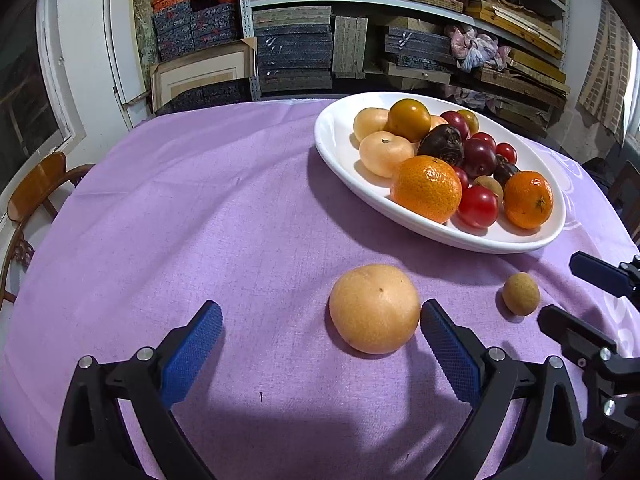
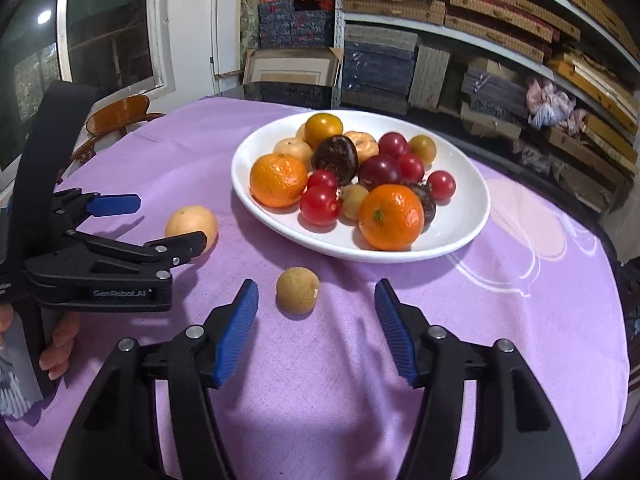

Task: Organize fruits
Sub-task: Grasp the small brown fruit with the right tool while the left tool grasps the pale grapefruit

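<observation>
A white oval plate (image 1: 340,148) (image 2: 460,236) holds several fruits: oranges (image 1: 426,188), red tomatoes (image 1: 478,206), pale round fruits and dark ones. On the purple cloth lie a large pale yellow fruit (image 1: 374,308) (image 2: 190,224) and a small tan longan (image 1: 520,294) (image 2: 298,290). My left gripper (image 1: 320,330) is open; the yellow fruit sits between its fingers, close to the right one. My right gripper (image 2: 316,304) is open, with the longan just ahead between its fingertips. Each gripper shows in the other's view.
The table has a purple cloth (image 1: 200,200). Shelves (image 1: 360,40) stacked with boxes stand behind it. A wooden chair (image 1: 36,192) is at the left edge. A window (image 2: 100,32) is on the left wall.
</observation>
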The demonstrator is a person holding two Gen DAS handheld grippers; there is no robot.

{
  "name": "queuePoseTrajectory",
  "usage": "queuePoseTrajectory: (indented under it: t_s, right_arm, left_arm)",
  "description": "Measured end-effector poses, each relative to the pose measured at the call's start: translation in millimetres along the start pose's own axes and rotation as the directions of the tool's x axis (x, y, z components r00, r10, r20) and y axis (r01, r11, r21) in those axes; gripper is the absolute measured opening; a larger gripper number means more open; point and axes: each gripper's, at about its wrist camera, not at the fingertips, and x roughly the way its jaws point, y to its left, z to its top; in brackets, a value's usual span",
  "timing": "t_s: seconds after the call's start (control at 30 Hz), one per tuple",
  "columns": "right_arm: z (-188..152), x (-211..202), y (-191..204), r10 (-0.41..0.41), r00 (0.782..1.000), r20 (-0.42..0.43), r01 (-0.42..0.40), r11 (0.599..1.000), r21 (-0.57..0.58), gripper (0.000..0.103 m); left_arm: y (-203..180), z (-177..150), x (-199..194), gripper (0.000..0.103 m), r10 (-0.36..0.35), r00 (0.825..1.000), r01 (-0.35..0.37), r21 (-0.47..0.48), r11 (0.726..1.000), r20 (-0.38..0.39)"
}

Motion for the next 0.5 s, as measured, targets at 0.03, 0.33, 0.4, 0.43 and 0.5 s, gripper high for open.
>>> queuePoseTrajectory:
  t_s: [0.03, 0.33, 0.4, 0.43, 0.5]
  right_arm:
    - [1, 4, 2, 0.001, 1.000, -0.008, -0.001, 1.000, -0.004, 0.059]
    - [10, 28, 15, 0.031, 0.998, -0.063, -0.032, 0.999, -0.016, 0.038]
    - [12, 29, 14, 0.037, 0.997, -0.061, -0.037, 0.999, -0.005, 0.038]
    - [12, 31, 13, 0.038, 0.997, -0.067, -0.038, 0.999, -0.002, 0.036]
    - [12, 35, 11, 0.044, 0.996, -0.083, -0.044, 0.999, 0.009, 0.026]
  left_arm:
    - [0, 0, 1, 0.100, -0.001, 1.000, 0.001, 0.000, 1.000, -0.007]
    - [3, -2, 3, 0.100, -0.013, 1.000, 0.013, -0.009, 1.000, -0.017]
    - [3, -2, 3, 0.100, -0.015, 1.000, 0.015, -0.008, 1.000, -0.018]
    - [2, -3, 3, 0.100, -0.015, 1.000, 0.015, -0.008, 1.000, -0.019]
    - [2, -3, 3, 0.100, -0.016, 1.000, 0.015, -0.008, 1.000, -0.019]
